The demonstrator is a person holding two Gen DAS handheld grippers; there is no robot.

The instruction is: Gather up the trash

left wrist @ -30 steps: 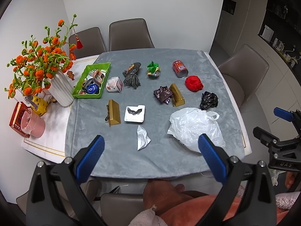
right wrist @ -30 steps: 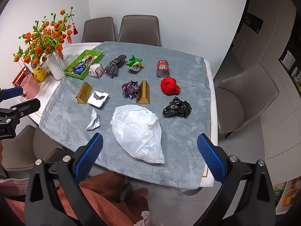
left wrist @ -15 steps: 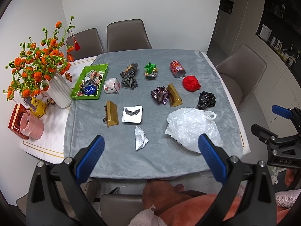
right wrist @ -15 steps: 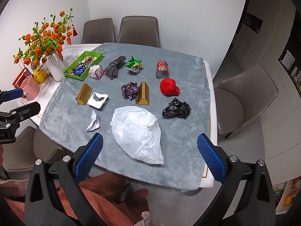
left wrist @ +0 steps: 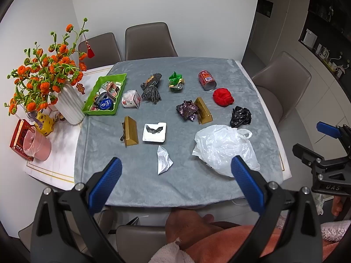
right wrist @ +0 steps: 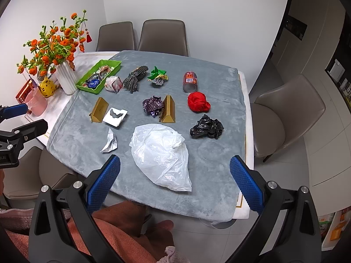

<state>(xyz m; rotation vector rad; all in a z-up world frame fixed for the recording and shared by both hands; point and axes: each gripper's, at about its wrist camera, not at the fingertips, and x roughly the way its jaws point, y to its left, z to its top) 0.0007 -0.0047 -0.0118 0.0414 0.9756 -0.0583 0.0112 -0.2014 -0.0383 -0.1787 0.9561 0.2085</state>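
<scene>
While both tools hang above the near edge of the table, the left gripper and the right gripper each have their blue-padded jaws spread wide with nothing between them. A grey cloth covers most of the table, and the trash is scattered across it. Nearest lies a white plastic bag, slumped on its side with its handles toward the right in the left wrist view; what it holds cannot be made out. Just left of it is a crumpled white paper scrap. Farther in sit a white square tray with a dark scrap in it, a gold prism-shaped box beside that tray, and a second gold box touching a purple foil wrapper. On the right are a crumpled black bag and a red wad; beyond them a red can lies on its side, open end toward the viewer. Along the far row are a green wrapper, a dark tied bundle and a small clear packet. At the far left a green tray holds assorted small items, next to a white vase of orange flowers.
</scene>
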